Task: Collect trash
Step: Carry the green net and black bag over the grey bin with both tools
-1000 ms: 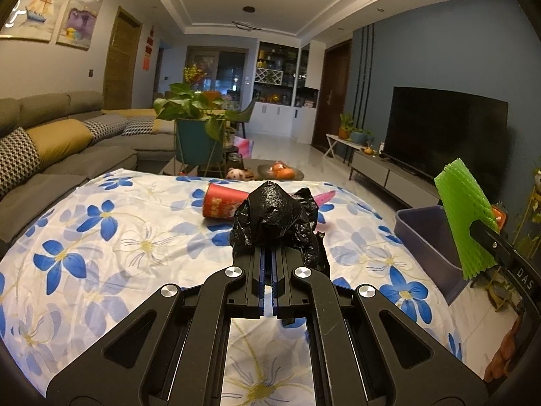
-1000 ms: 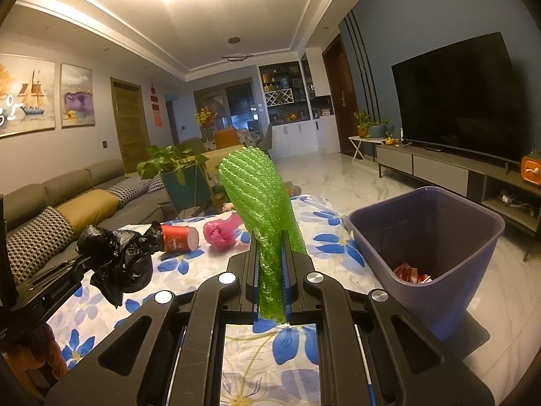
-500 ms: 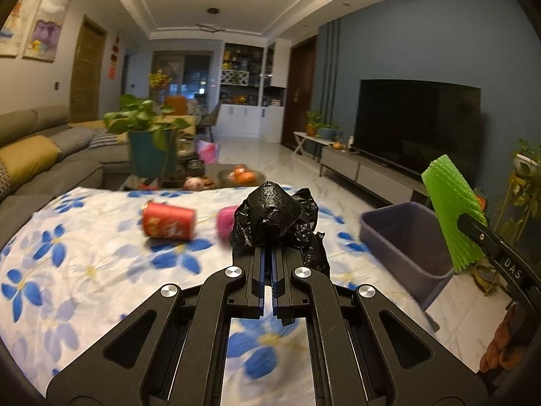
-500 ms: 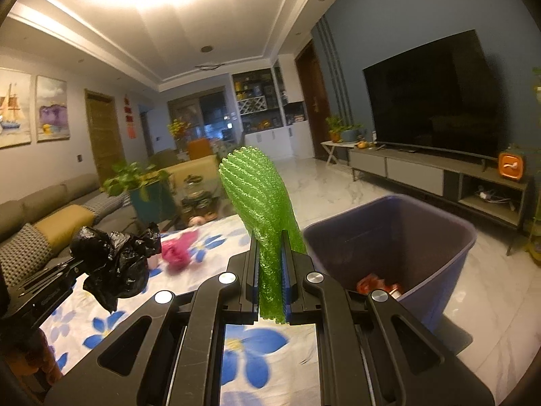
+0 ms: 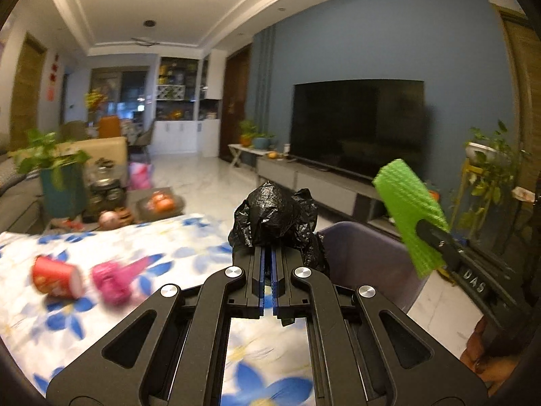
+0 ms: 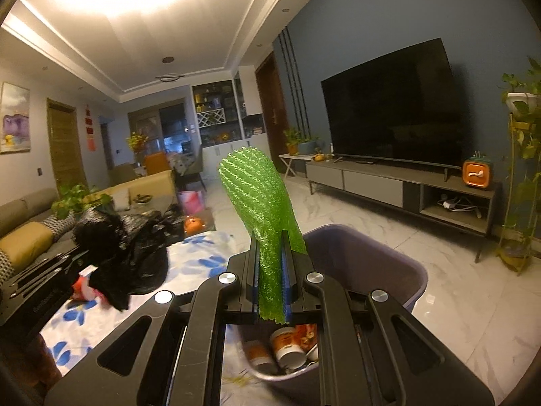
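Note:
My left gripper [image 5: 268, 253] is shut on a crumpled black plastic bag [image 5: 275, 215], held above the table's right edge beside the purple trash bin [image 5: 368, 253]. The bag also shows in the right wrist view [image 6: 125, 250]. My right gripper [image 6: 270, 253] is shut on a green foam net sleeve [image 6: 260, 203] and hovers right over the open bin [image 6: 372, 264], which holds cups and wrappers [image 6: 287, 345]. The sleeve also shows in the left wrist view [image 5: 409, 220]. A red paper cup [image 5: 55, 277] and a pink piece of trash [image 5: 115, 279] lie on the floral tablecloth [image 5: 189, 237].
A TV [image 6: 392, 121] on a low grey console [image 6: 399, 186] lines the blue wall at right. A plant stand [image 6: 520, 176] stands at far right. A sofa [image 6: 27, 237], a potted plant [image 5: 54, 172] and a low table with fruit [image 5: 159, 201] lie behind the table.
Both grippers have swung right with their loads. The bin has come close under the right gripper, and the cup and pink trash have slid to the left of view.

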A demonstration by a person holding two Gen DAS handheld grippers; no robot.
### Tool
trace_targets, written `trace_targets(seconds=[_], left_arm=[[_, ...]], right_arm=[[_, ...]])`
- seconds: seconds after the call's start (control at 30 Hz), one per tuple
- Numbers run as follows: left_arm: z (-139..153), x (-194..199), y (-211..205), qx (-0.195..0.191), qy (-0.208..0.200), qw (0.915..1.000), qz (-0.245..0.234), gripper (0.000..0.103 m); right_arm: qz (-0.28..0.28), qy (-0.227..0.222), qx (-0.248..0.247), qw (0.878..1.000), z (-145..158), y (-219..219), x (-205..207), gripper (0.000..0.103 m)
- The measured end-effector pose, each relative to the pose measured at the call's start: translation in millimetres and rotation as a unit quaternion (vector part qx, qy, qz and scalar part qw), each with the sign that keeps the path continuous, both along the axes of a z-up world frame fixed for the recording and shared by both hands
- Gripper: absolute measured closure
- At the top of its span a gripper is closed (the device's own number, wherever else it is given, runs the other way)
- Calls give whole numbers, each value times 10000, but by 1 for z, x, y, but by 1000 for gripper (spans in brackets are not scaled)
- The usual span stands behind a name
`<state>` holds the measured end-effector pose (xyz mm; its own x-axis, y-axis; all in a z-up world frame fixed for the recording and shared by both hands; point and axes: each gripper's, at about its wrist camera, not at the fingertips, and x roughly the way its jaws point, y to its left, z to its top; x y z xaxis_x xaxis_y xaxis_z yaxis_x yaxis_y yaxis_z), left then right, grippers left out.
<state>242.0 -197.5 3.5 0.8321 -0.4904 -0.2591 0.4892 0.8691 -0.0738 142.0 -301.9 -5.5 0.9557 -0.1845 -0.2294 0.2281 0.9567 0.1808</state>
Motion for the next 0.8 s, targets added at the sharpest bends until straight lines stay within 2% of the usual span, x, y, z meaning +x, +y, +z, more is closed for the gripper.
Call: trace_targets(seconds=[0.33,0.8], left_arm=[[-23,40,-56,86,179,9985,-520,101],[-48,63,-90,255,451,9964,-677,101]], right_arm=[[-177,111,-21,9998,-13,-20,18,92],[-321,214,-34,9993,-24,-38,35,92]])
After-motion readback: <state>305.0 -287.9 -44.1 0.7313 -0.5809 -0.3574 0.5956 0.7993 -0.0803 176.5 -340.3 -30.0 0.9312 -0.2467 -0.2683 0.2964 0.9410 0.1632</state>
